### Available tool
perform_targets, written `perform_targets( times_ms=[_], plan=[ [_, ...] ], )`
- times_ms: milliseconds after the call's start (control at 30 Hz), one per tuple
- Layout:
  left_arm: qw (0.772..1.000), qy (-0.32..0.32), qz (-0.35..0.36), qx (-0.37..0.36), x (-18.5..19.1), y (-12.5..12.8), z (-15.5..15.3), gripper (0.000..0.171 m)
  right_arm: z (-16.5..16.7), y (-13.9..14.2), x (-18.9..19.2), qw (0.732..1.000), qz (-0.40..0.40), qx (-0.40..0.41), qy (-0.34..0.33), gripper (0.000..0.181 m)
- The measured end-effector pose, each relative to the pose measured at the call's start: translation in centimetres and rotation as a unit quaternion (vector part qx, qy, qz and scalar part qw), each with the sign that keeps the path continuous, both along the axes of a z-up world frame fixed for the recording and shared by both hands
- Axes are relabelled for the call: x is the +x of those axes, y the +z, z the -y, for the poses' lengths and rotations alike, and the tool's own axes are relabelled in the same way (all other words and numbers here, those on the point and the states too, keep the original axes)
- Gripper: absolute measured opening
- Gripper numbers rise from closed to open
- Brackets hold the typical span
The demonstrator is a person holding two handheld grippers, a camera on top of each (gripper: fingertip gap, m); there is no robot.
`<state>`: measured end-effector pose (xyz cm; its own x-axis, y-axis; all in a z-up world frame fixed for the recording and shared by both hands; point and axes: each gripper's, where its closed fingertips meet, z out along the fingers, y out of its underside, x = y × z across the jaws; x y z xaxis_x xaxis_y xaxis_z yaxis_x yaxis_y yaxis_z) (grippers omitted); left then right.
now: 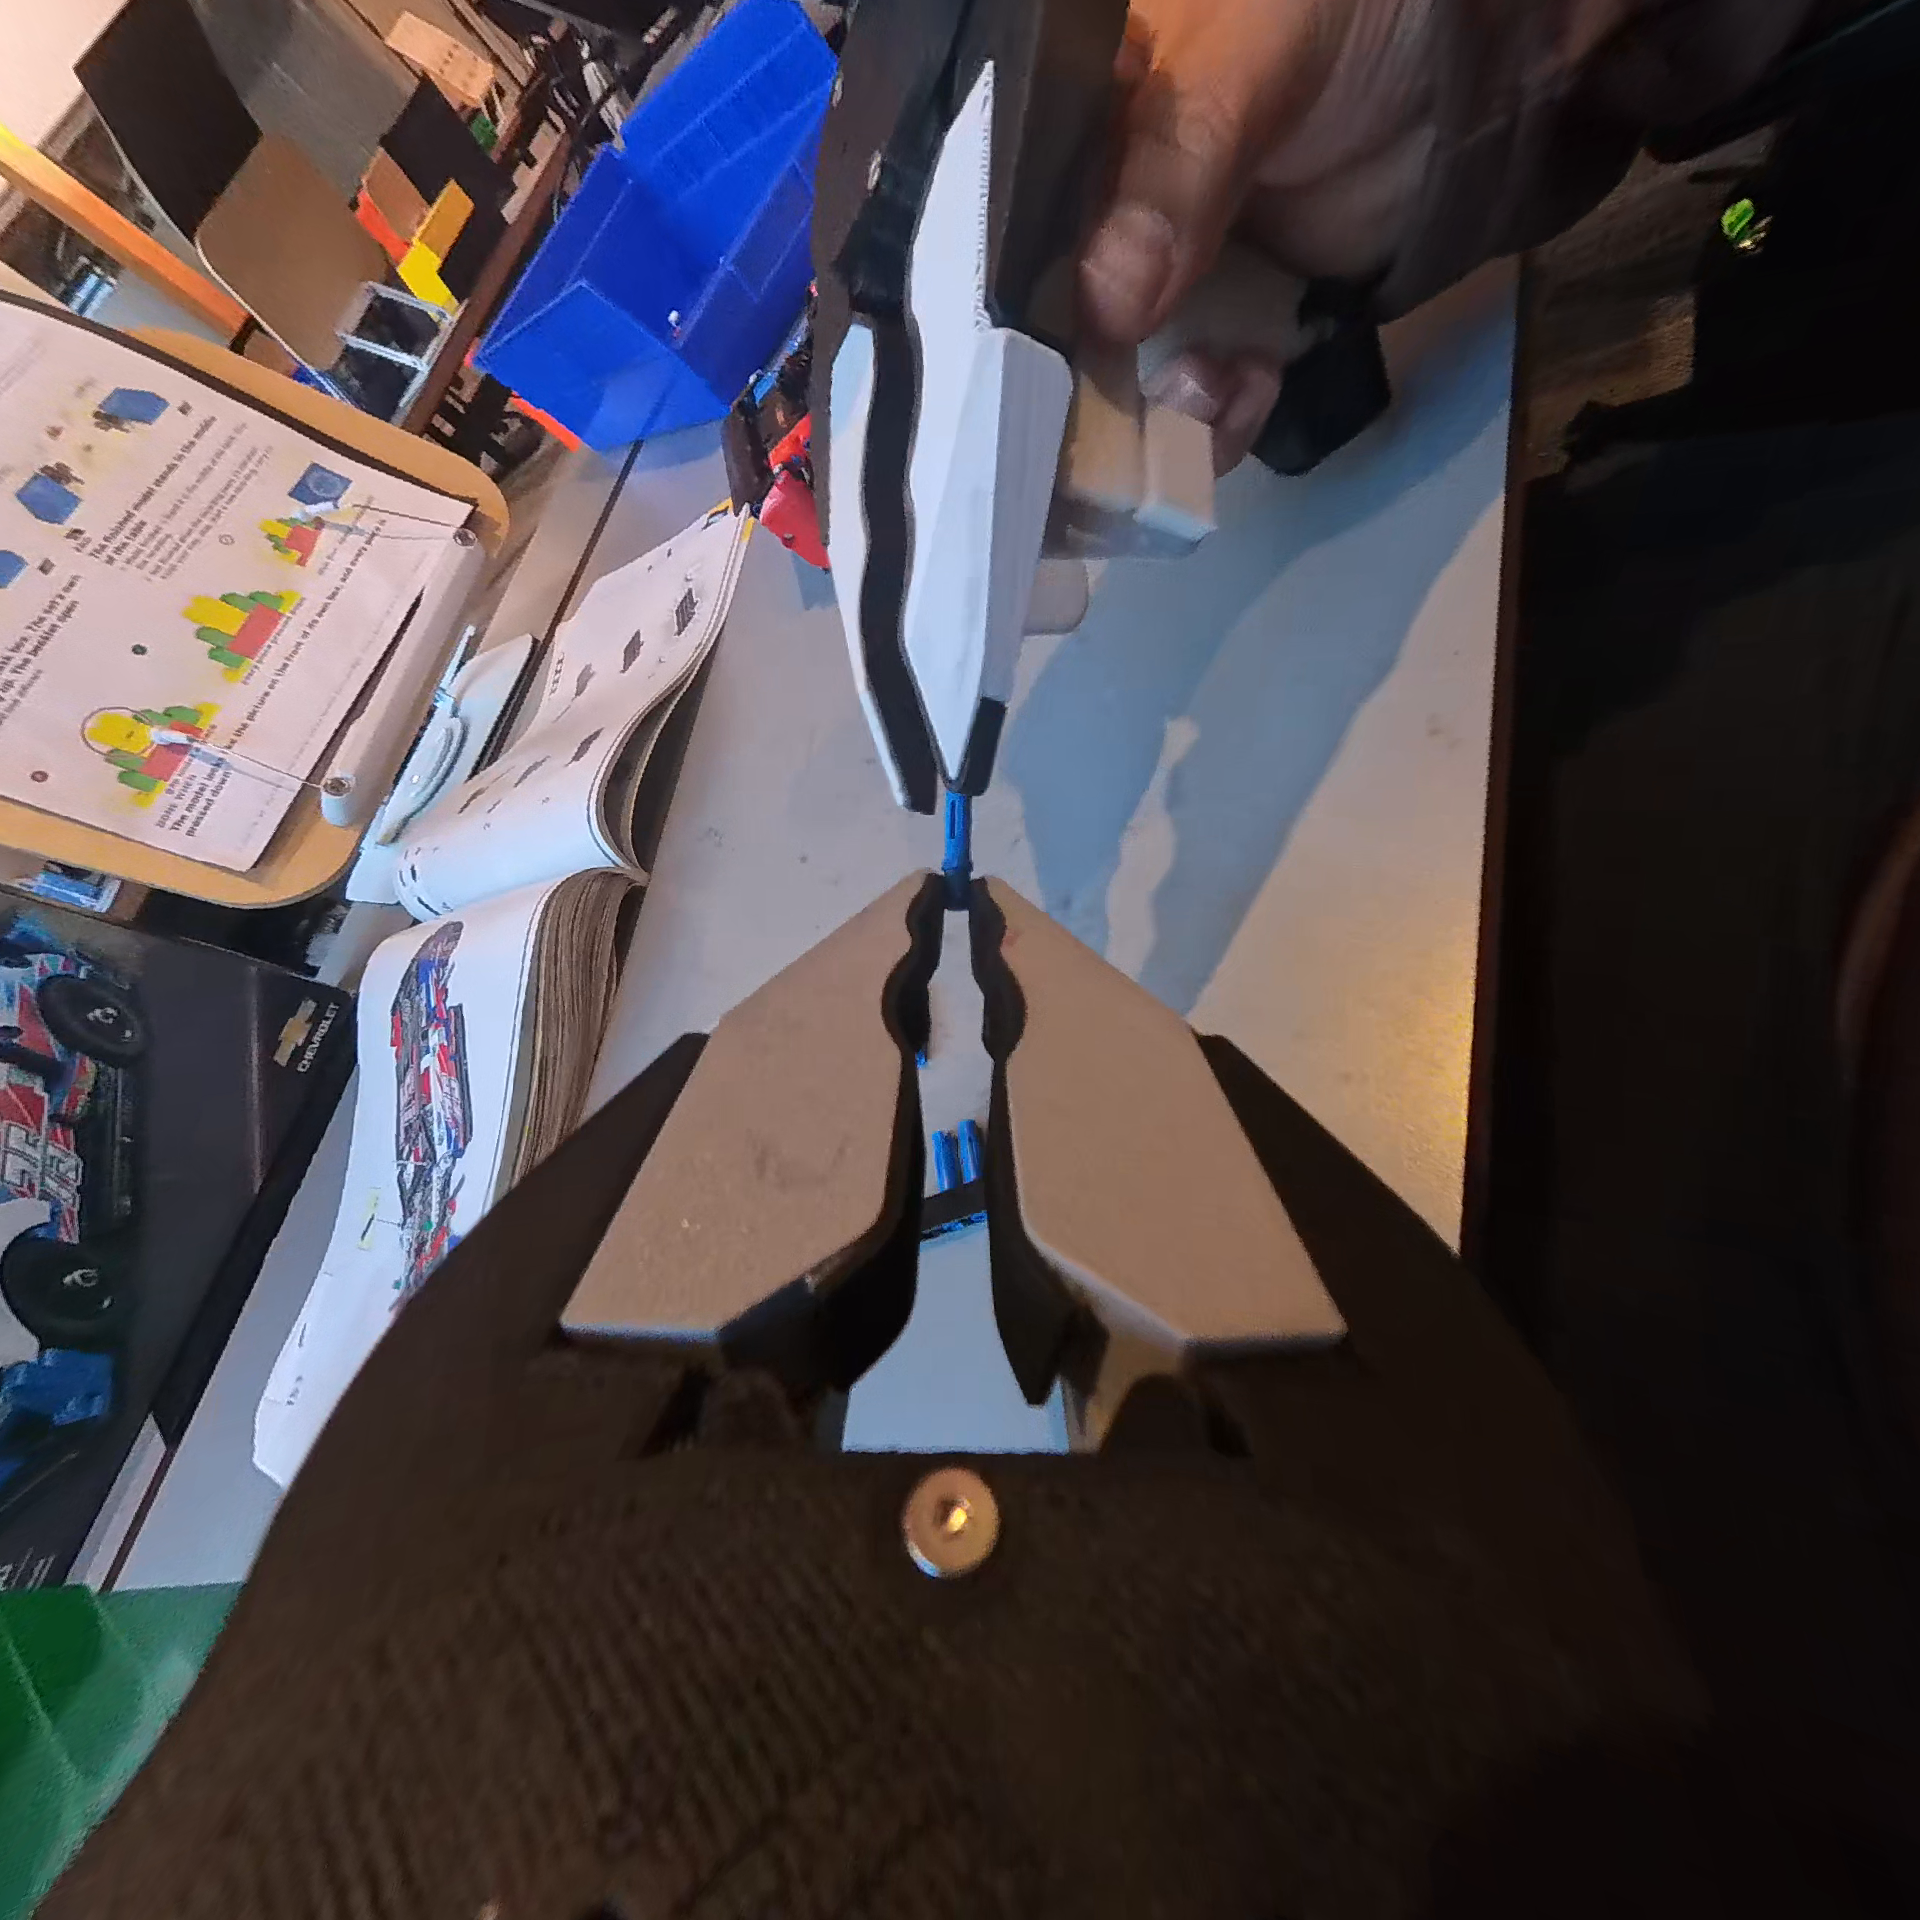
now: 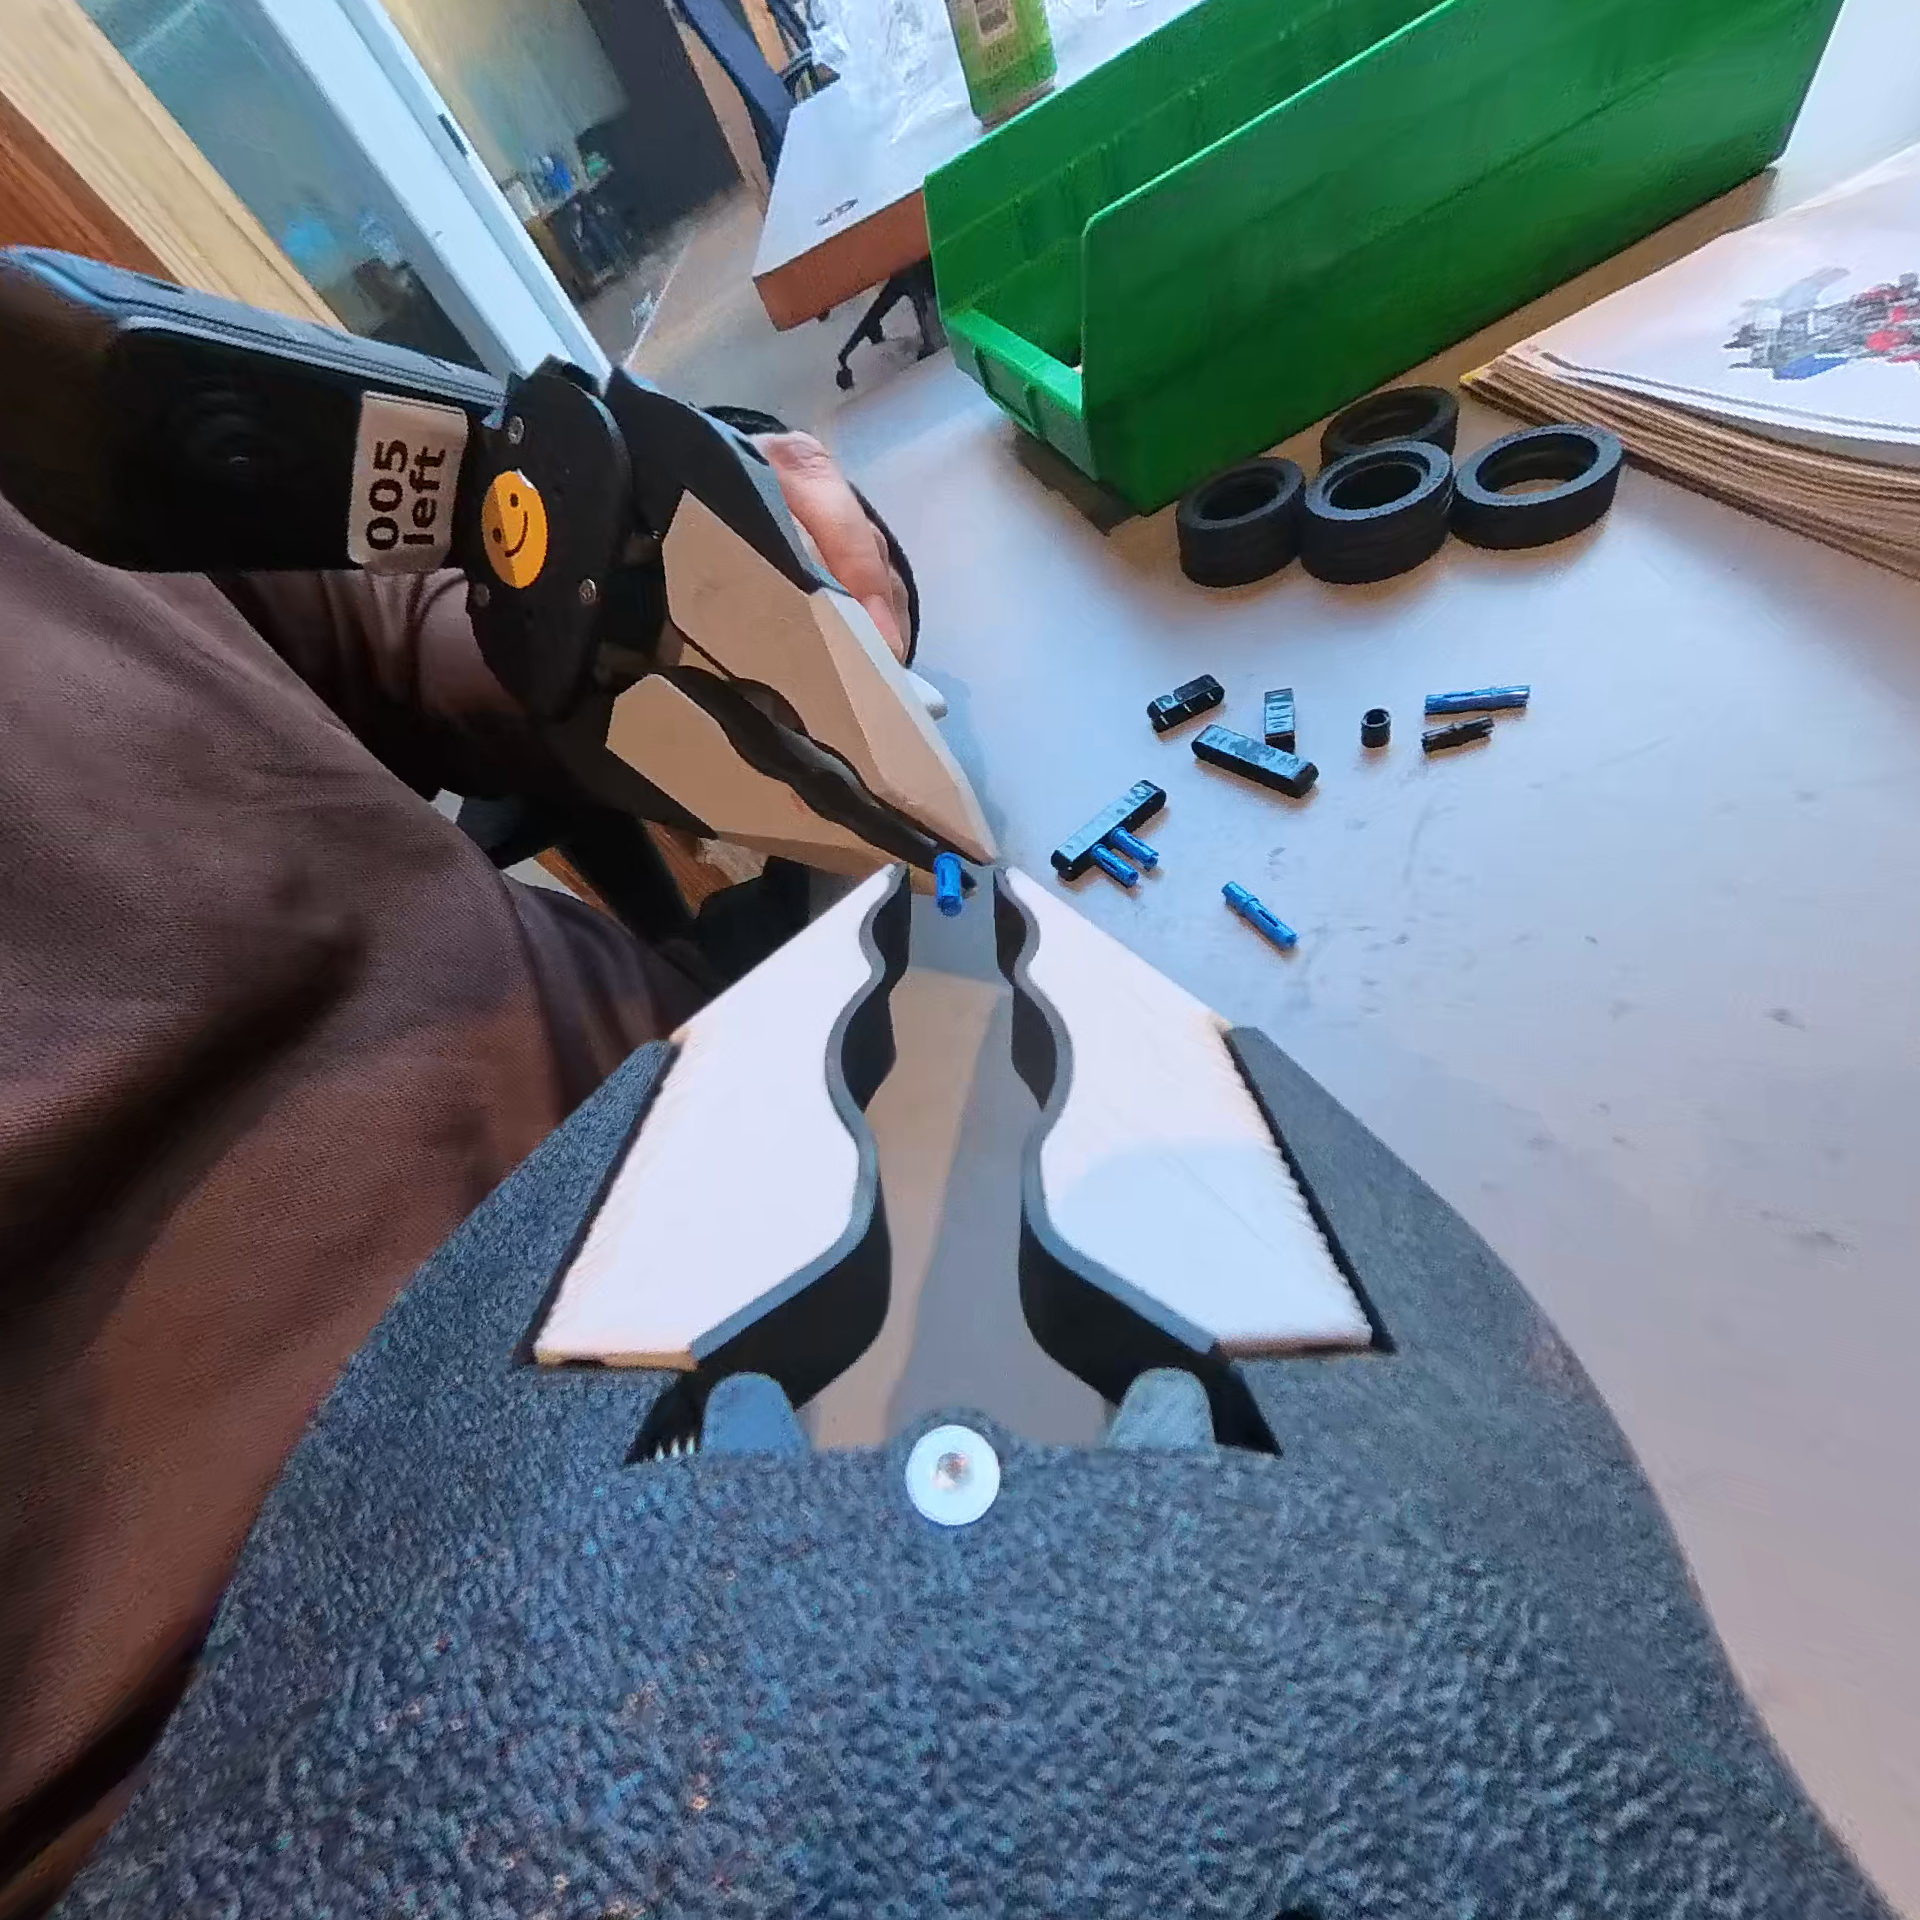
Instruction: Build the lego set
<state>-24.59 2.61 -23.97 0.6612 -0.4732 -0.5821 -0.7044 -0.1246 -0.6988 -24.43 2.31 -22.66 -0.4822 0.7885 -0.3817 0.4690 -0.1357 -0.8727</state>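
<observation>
My left gripper (image 1: 956, 891) is shut on a small blue pin (image 1: 956, 831), which sticks out past its tips above the grey table. The right wrist view shows that gripper (image 2: 971, 852) coming in from the left with the pin (image 2: 948, 883) at its tip. My right gripper (image 2: 948, 878) has its tips a little apart on either side of the pin's free end, without pinching it. In the left wrist view it (image 1: 940, 795) comes down from above, tip to tip with the left. A black beam with two blue pins (image 2: 1107, 831) lies on the table just beyond.
On the table lie a loose blue pin (image 2: 1257, 914), several small black parts (image 2: 1252, 758) and several black tyres (image 2: 1371, 499) in front of a green bin (image 2: 1351, 208). Open instruction books (image 1: 582, 831), a clipboard sheet (image 1: 208, 582), a blue bin (image 1: 675, 260) and the set's box (image 1: 156, 1143) lie to the left. My left and right fingertips are right by each other.
</observation>
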Motion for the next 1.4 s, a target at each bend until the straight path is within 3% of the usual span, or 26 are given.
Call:
perform_targets(
  times_ms=[267,400,500,833,1100,1167,1267,1400],
  plan=[
    [0.999,-0.009,0.029,-0.04,0.2,-1.1,0.0,0.002,0.4,-1.2,-0.2,0.993,-0.011,0.121,-0.002,0.004],
    [0.993,-0.033,0.05,-0.101,0.5,-2.3,0.5,0.002,0.3,-2.9,0.2,0.962,-0.004,0.272,0.008,0.007],
    [0.992,-0.036,0.048,-0.112,0.4,-2.7,0.7,0.002,0.5,-3.4,0.4,0.948,0.0,0.318,0.014,0.005],
    [0.99,-0.039,0.024,-0.134,0.7,-3.9,0.8,0.002,0.7,-4.6,0.6,0.942,0.017,0.334,0.03,0.005],
    [0.986,-0.036,0.062,-0.15,0.5,-3.8,1.0,0.003,0.7,-4.5,0.6,0.951,0.017,0.308,0.027,0.004],
    [0.983,-0.015,0.074,-0.169,-0.7,-3.9,1.3,0.013,-0.2,-4.9,0.4,0.948,0.025,0.318,0.011,0.004],
    [0.961,0.037,0.152,-0.226,-3.1,-3.7,2.0,0.033,-1.2,-5.4,0.4,0.948,0.037,0.315,-0.006,0.004],
    [0.938,0.099,0.227,-0.242,-6.1,-2.6,2.2,0.044,-1.8,-6.0,0.1,0.951,0.046,0.307,-0.015,0.004]
  ],
)
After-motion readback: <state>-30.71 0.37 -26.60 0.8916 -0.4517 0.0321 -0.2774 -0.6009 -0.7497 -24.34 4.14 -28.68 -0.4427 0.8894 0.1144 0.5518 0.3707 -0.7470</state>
